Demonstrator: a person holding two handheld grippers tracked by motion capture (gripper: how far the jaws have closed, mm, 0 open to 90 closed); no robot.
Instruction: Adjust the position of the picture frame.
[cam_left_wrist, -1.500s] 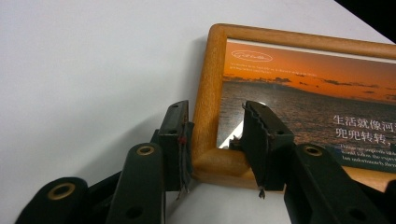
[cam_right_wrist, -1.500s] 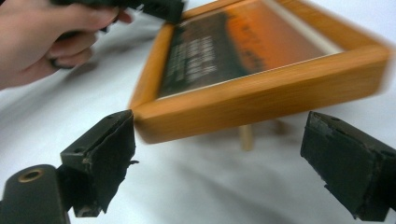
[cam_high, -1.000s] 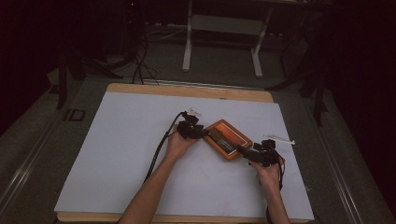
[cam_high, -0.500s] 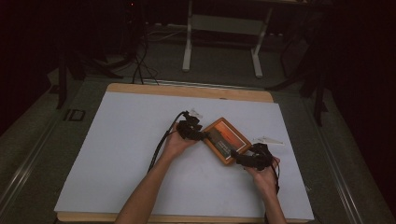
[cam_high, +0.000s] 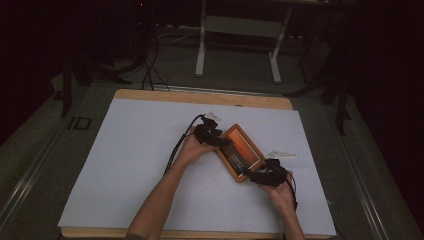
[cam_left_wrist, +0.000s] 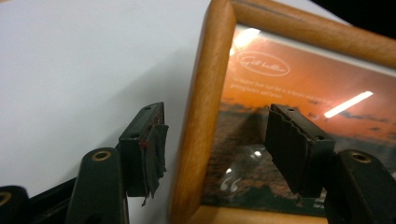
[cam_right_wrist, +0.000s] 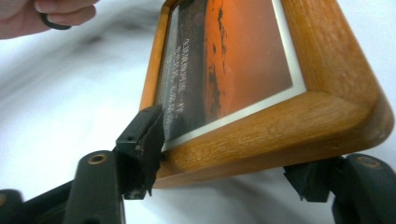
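Observation:
A wooden picture frame (cam_high: 241, 151) with an orange sunset print lies slantwise on the white table (cam_high: 130, 150). My left gripper (cam_high: 219, 141) is at its far left end. In the left gripper view the jaws (cam_left_wrist: 219, 144) straddle the frame's side rail (cam_left_wrist: 201, 116) with a gap at each pad; they have just been opening. My right gripper (cam_high: 256, 175) is at the near end. Its jaws (cam_right_wrist: 229, 163) have just been closing on the end rail (cam_right_wrist: 261, 140), one pad on the front face and the other under the back. That end looks raised off the table.
The table has a wooden rim (cam_high: 200, 97) at the back. Beyond it stand the legs of a metal stand (cam_high: 237, 45) and loose cables (cam_high: 150, 70) on the dark floor. My left hand (cam_right_wrist: 56, 14) is at the top of the right gripper view.
The right hand has slid left and a little nearer, bringing its gripper onto the frame's near end. The left hand has stayed at the far end.

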